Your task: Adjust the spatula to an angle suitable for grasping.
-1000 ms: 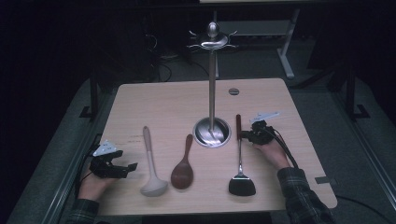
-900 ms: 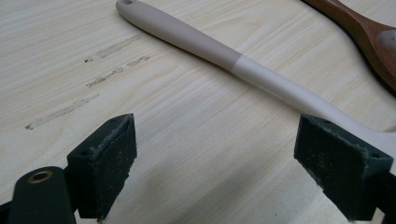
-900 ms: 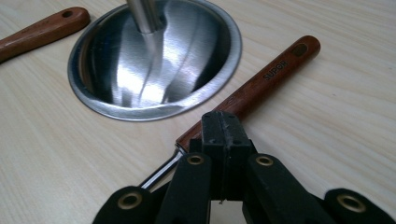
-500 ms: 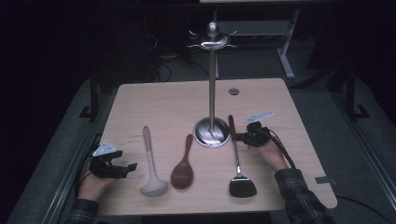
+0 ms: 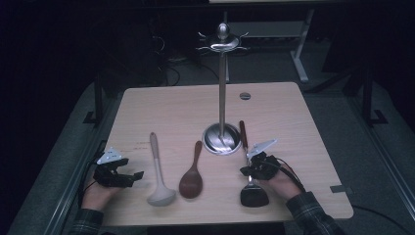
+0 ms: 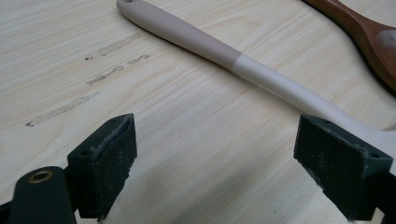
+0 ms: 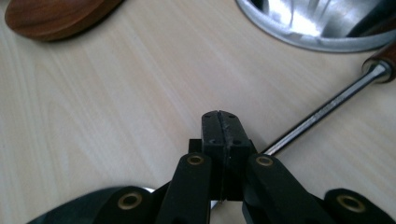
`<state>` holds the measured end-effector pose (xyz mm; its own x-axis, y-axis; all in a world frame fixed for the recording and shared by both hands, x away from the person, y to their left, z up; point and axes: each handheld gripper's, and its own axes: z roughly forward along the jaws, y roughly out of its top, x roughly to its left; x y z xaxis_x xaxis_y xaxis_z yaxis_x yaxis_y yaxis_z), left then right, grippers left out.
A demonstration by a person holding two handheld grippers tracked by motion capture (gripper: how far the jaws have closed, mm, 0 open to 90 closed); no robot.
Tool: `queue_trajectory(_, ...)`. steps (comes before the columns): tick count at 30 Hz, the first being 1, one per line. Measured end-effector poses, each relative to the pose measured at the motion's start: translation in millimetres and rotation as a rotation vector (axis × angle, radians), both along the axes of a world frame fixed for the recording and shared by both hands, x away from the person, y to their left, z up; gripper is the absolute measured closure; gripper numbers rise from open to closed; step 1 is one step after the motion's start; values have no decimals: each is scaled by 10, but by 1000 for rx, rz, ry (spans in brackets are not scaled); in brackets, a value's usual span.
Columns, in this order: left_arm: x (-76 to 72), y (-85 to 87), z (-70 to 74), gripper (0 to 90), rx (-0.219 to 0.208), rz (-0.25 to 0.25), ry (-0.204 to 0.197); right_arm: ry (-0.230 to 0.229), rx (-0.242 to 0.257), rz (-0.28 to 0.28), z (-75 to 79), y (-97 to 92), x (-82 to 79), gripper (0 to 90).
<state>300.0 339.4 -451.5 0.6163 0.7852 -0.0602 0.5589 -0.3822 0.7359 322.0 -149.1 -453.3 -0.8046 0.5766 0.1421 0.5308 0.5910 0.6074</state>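
A person sat at a wooden table [image 5: 171,105] with a gripper in each hand, three utensils laid out in a row before a tall steel stand [image 5: 222,88] topped with hooks. From the high view, the left gripper [image 5: 133,175] rested at the table's near left edge, just beside a pale ladle [image 5: 157,169] whose bowl pointed toward the person. The left gripper view showed its jaws spread wide over bare wood, holding nothing, with the ladle's two-tone handle [image 6: 233,63] running across beyond them and passing behind the right-hand pad.

A wooden spoon [image 5: 192,175] lay between the ladle and the stand's round base, bowl nearest the person. To its right, a black spatula [image 5: 253,195] with a metal shaft and wooden handle lay with its handle end touching or just beside the base.

The right gripper [image 5: 246,170] sat over the spatula's shaft. In the right gripper view, its pads [image 7: 220,128] were pressed together with no gap visible, the metal shaft [image 7: 327,112] emerging from just behind them toward the base [image 7: 317,23]; whether the shaft was pinched between them or merely lay beneath could not be told. The spatula's blade rested on the table.
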Motion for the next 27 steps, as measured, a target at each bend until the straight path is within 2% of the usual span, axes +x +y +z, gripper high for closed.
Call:
queue_trajectory(2, -1, -1, 0, 129, -3, 1, -1, 1, -10, -4, 4, -27, -34, 898)
queue_trajectory(4, -4, -4, -4, 129, -13, 7, -5, 6, 4, -7, 4, -67, -52, 898)
queue_trajectory(8, -5, 4, -1, 129, -8, 6, -3, 11, 2, -20, 14, -140, -69, 898)
queue_trajectory(14, -3, 5, -2, 129, -7, 4, -2, 14, -2, -80, 13, -354, -111, 898)
queue_trajectory(15, -7, -4, -3, 129, -18, 11, -5, 19, -1, -96, 18, -396, -119, 898)
queue_trajectory(17, -3, 5, -2, 129, -7, 6, -2, 27, 3, -117, 22, -470, -127, 898)
queue_trajectory(27, -7, 12, 3, 129, -8, 15, -1, 18, -8, -202, 32, -741, -87, 898)
